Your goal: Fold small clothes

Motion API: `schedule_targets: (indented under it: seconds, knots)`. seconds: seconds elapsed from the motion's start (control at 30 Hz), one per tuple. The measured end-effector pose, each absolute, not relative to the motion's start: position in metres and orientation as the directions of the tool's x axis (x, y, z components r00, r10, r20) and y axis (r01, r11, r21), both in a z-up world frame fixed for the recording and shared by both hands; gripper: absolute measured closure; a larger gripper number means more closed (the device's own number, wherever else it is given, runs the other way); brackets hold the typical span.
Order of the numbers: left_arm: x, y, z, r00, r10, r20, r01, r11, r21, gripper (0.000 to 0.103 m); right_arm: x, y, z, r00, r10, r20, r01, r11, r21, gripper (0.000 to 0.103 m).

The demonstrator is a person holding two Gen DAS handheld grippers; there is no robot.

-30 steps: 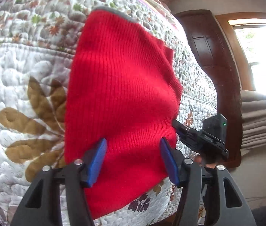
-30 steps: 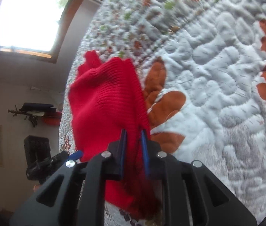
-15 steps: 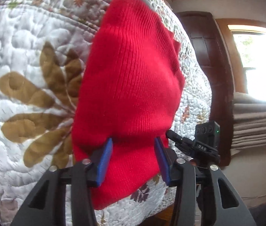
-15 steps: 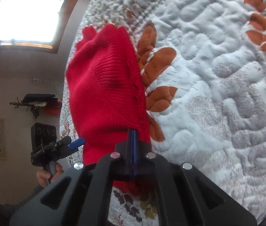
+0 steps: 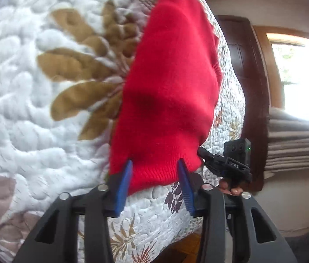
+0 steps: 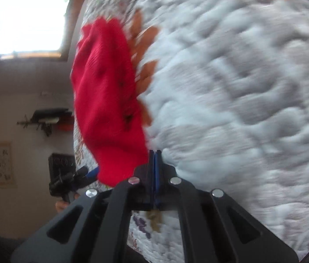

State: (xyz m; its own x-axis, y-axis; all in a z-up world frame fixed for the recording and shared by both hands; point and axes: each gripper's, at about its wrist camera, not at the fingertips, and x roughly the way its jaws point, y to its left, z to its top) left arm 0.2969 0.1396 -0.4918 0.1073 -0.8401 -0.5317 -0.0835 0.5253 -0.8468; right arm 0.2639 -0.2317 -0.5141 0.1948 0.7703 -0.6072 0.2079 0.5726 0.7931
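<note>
Straddling red knit (image 5: 167, 100), left claw (image 5: 155, 166) gapes; right claw (image 6: 155, 153) pinched.

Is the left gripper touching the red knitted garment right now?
Touching. In the left wrist view the open left gripper straddles the red knitted garment's hem.

Quilt (image 5: 23, 109) — white, brown leaf motifs — fills frame. Dark wood door (image 5: 248, 65) at 2 o'clock; bright window (image 6: 27, 17) at 10 o'clock.

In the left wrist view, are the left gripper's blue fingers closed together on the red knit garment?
No, the left gripper is open, its blue fingers standing apart astride the lower edge of the red knit garment.
</note>
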Motion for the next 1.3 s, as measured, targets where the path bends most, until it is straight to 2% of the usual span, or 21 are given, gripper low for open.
schedule_targets:
  seconds: [0.03,0.07,0.13,0.17,0.2,0.23,0.3,0.43,0.7,0.97,1.3]
  knots:
    - [0.295,0.142,-0.491,0.112,-0.842,-0.528,-0.087,0.521,-0.849,0.061,0.264,-0.238,-0.512,0.200,0.774,-0.601,0.211,0.565,0.798,0.103]
    - [0.292,0.145,-0.489,0.117,-0.843,-0.526,-0.095,0.517,-0.850,0.058,0.264,-0.243,-0.505,0.207,0.774,-0.598,0.204,0.564,0.800,0.098]
    - [0.285,0.155,-0.479,0.147,-0.845,-0.513,-0.108,0.502,-0.858,0.038,0.267,-0.249,-0.489,0.220,0.773,-0.594,0.175,0.568,0.804,0.097]
    - [0.280,0.161,-0.470,0.181,-0.836,-0.518,-0.111,0.506,-0.855,0.022,0.269,-0.250,-0.482,0.225,0.778,-0.587,0.165,0.564,0.809,0.096]
    - [0.276,0.167,-0.462,0.217,-0.824,-0.524,-0.117,0.511,-0.852,0.014,0.273,-0.254,-0.475,0.224,0.782,-0.581,0.153,0.560,0.814,0.083]
    - [0.274,0.174,-0.459,0.234,-0.818,-0.526,-0.127,0.511,-0.850,0.012,0.279,-0.256,-0.468,0.221,0.784,-0.580,0.143,0.562,0.815,0.055]
    - [0.272,0.186,-0.457,0.240,-0.814,-0.529,-0.146,0.508,-0.849,0.012,0.294,-0.255,-0.460,0.220,0.782,-0.584,0.142,0.566,0.812,0.018]
    - [0.281,0.194,-0.470,0.185,-0.815,-0.549,-0.148,0.529,-0.835,0.012,0.336,-0.255,-0.457,0.175,0.824,-0.538,0.090,0.531,0.843,0.017]
    - [0.309,0.159,-0.504,0.079,-0.878,-0.471,-0.083,0.465,-0.881,0.012,0.416,-0.230,-0.476,0.072,0.844,-0.531,0.003,0.532,0.847,0.017]
    - [0.316,0.152,-0.509,0.059,-0.915,-0.399,-0.019,0.398,-0.917,0.012,0.440,-0.222,-0.497,0.010,0.872,-0.489,-0.041,0.489,0.871,0.017]
    - [0.330,0.100,-0.513,-0.016,-0.946,-0.324,0.069,0.322,-0.944,0.012,0.451,-0.181,-0.505,-0.033,0.897,-0.441,-0.097,0.437,0.894,0.016]
